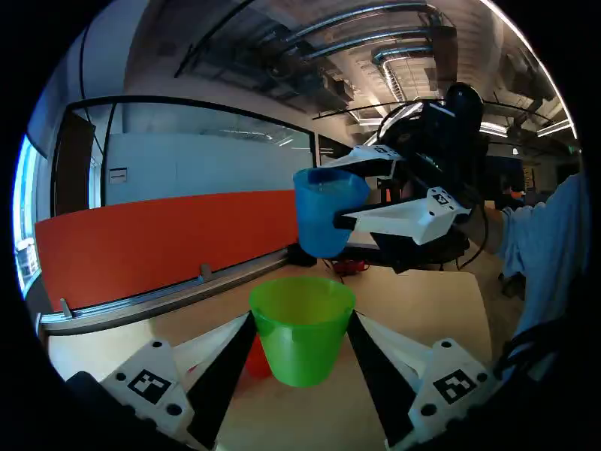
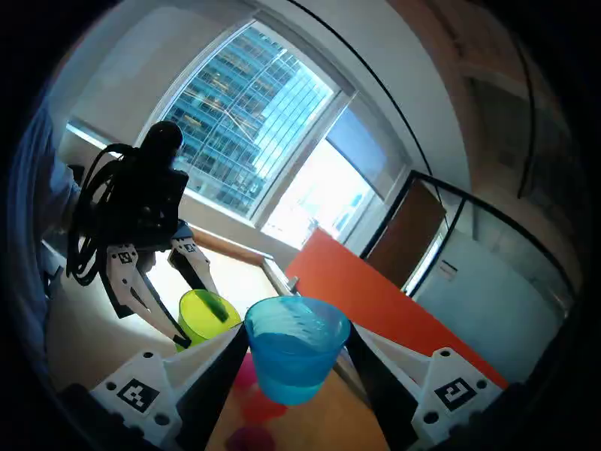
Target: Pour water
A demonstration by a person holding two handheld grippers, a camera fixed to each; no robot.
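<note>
Blue cup (image 1: 323, 210) clamped between both fingers of right tool (image 1: 336, 192), lifted high over the pale counter (image 1: 421, 301), close to upright, hanging above and slightly aside of a green cup (image 1: 303, 328). No contact between the two cups. Right tool reaching in level from the side, fingers aimed toward the orange partition (image 1: 165, 240) along the counter's far edge. Behind it, a light blue sleeve (image 1: 541, 240) and part of the holding arm, stretched forward at about the blue cup's height.

Green cup gripped between both fingers of left tool (image 1: 302, 323), upright, mouth open to the ceiling, over the counter's middle. Impossible to tell whether touching the counter or raised just off it. Red shape (image 1: 257, 361) low behind the green cup, partly hidden by one finger.

From the right gripper view: blue cup (image 2: 295, 353) squeezed at mid-height by right tool (image 2: 297, 338), rim tipped a little toward the camera, translucent wall darker toward the bottom; water level not clear enough to call. Just beyond and lower, green cup (image 2: 204, 316) in left tool (image 2: 197, 316), white fingers angled downward onto it from a black body trailing looped cables. Large bright window (image 2: 248, 150) behind. Red and pink blotches (image 2: 259, 406) on the counter near its close edge, below the blue cup.
</note>
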